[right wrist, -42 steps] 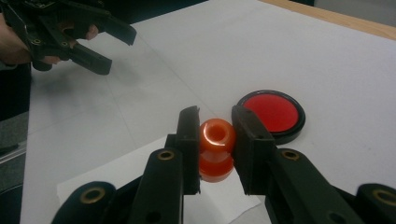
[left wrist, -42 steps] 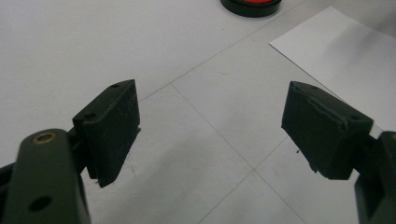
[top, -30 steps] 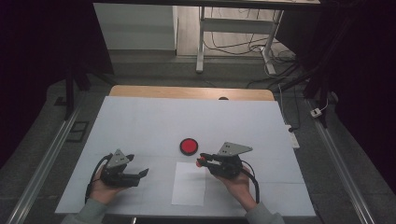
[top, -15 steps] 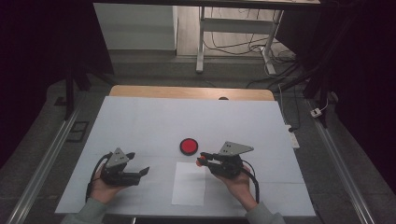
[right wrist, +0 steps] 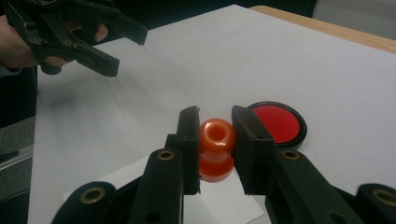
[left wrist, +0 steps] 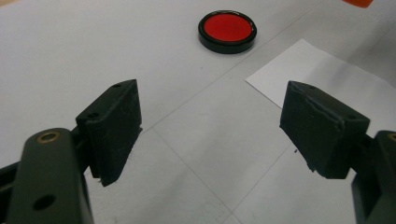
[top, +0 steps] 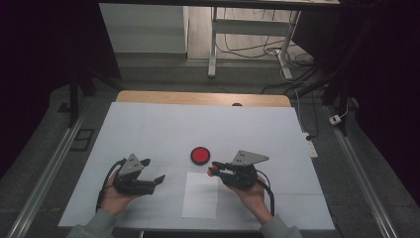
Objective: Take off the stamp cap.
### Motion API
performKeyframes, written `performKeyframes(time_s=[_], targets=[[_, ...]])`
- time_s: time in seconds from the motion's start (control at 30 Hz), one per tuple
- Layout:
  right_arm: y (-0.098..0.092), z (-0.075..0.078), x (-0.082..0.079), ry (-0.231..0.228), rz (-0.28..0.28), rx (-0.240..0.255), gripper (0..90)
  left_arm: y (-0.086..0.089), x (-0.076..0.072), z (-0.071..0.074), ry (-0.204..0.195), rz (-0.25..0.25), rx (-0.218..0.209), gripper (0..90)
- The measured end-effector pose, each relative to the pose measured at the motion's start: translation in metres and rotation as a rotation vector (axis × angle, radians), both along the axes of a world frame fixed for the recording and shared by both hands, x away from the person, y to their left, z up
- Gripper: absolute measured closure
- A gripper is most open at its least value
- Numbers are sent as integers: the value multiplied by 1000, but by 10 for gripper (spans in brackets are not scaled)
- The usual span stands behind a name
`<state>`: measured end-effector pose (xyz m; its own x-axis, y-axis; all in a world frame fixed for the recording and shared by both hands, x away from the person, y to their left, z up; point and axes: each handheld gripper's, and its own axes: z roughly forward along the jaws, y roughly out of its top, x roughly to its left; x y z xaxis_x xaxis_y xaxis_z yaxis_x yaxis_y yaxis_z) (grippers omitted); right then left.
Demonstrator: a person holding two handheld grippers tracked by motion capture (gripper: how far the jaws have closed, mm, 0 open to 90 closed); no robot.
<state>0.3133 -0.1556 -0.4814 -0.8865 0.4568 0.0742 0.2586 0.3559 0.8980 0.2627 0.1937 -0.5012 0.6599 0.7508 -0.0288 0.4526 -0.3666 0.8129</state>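
Orange knob (right wrist: 216,149) unmarked, pinched by right gripper (right wrist: 215,140) fingers; left gripper (left wrist: 210,135) fingers spread.

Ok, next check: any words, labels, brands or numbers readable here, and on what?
None can be read.
Sheet of paper: blank.
Red disc in its black rim: plain, unmarked.
Orange piece held in the right claw: no print.
Left claw, open: bare black pads.
White table cover: faint lines only.
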Motion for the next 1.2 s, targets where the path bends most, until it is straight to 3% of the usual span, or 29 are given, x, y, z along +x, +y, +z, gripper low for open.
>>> performKeyframes(time_s=[1.2], targets=[[5, -2, 0, -1, 2, -1, 729, -44, 22, 9, 1, -97, 59, 218]])
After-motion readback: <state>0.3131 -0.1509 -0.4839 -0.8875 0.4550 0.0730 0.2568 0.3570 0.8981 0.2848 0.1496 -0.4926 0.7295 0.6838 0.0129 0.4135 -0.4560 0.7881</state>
